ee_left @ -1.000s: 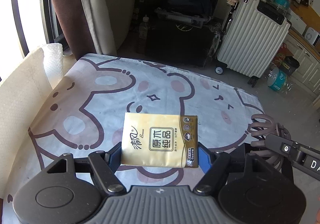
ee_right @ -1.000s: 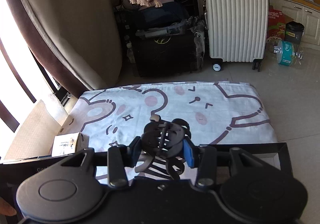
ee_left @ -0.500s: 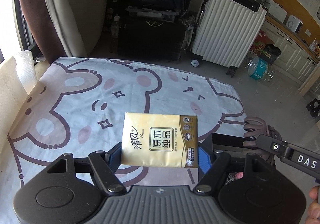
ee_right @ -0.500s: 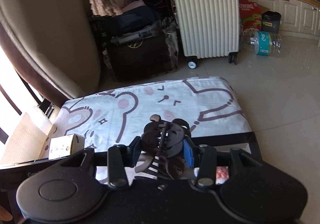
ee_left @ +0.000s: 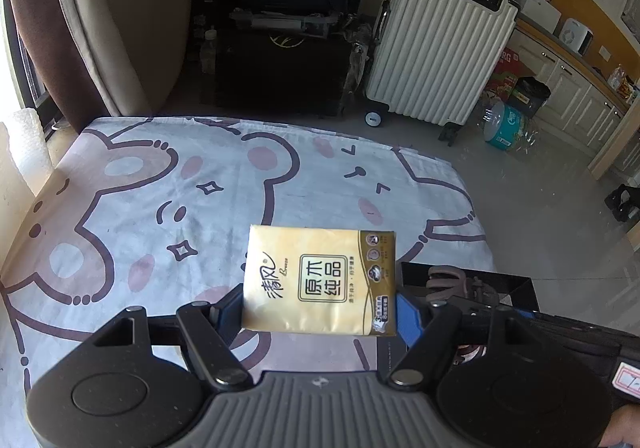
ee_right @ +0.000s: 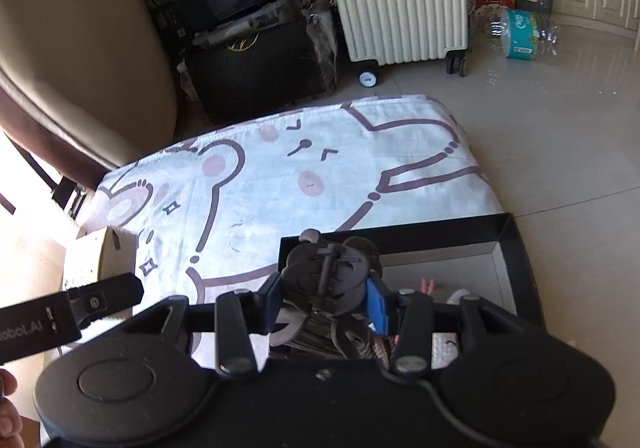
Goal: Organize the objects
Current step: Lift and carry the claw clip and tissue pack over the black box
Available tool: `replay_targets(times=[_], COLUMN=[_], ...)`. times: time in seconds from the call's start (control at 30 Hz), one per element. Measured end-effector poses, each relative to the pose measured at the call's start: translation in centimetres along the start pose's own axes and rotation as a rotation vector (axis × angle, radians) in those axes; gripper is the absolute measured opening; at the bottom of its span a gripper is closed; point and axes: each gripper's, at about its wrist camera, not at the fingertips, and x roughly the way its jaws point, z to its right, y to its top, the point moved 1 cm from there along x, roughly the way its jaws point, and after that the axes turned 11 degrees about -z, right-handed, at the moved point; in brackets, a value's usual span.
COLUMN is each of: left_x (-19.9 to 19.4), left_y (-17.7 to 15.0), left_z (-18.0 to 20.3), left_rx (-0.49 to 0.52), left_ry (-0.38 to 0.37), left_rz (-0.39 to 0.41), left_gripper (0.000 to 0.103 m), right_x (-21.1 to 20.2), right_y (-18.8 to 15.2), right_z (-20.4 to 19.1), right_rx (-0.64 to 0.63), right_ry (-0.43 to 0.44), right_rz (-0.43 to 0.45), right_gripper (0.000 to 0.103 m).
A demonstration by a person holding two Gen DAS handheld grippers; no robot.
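Left gripper (ee_left: pixel 320 312): jaws clamped on a yellow tissue pack (ee_left: pixel 320 282), held flat above the bear-print cloth (ee_left: pixel 160 208) near its right edge.
Right gripper (ee_right: pixel 326 302): jaws clamped on a black claw hair clip (ee_right: pixel 326 276), held over the near-left corner of a black box (ee_right: pixel 516 248).
Black box: on the cloth's right edge, with pink items inside.
Beyond: white suitcase (ee_left: pixel 436 52) on the floor.

- A lived-in home, with a white bedsheet printed with brown cartoon bears (ee_left: pixel 168 184).
- A ribbed cream hard-shell suitcase on wheels (ee_left: pixel 436 44) stands on glossy floor tiles (ee_right: pixel 560 120).
- Cream panelled cabinets (ee_left: pixel 576 96) line the wall.
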Motion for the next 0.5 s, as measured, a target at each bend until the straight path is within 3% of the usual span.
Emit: replay_targets(times=[0.2,0.33,0.43,0.5], left_x=[0.4,0.7,0.9,1.1], left_y=[0.2,0.3,0.4,0.4], left_z=[-0.1,0.2,0.4,0.7], left_rx=[0.006,0.010,0.011,0.014], left_ry=[-0.006,-0.015,-0.022,-0.028], left_rz=[-0.007,-0.012,-0.014,-0.013], left_gripper=[0.074,0.074,0.074,0.074], right_x=[2.1,3.0,3.2,2.7], right_y=[0.4,0.6,0.6,0.8], right_z=[-1.0,-0.9,-0.7,-0.2], right_rx=[-0.072,-0.070,-0.055,-0.043], right_ry=[-0.057,-0.050,-0.053,-0.049], right_rz=[-0.035,-0.049,-0.050,-0.036], right_gripper=[0.045,0.046,0.057,0.057])
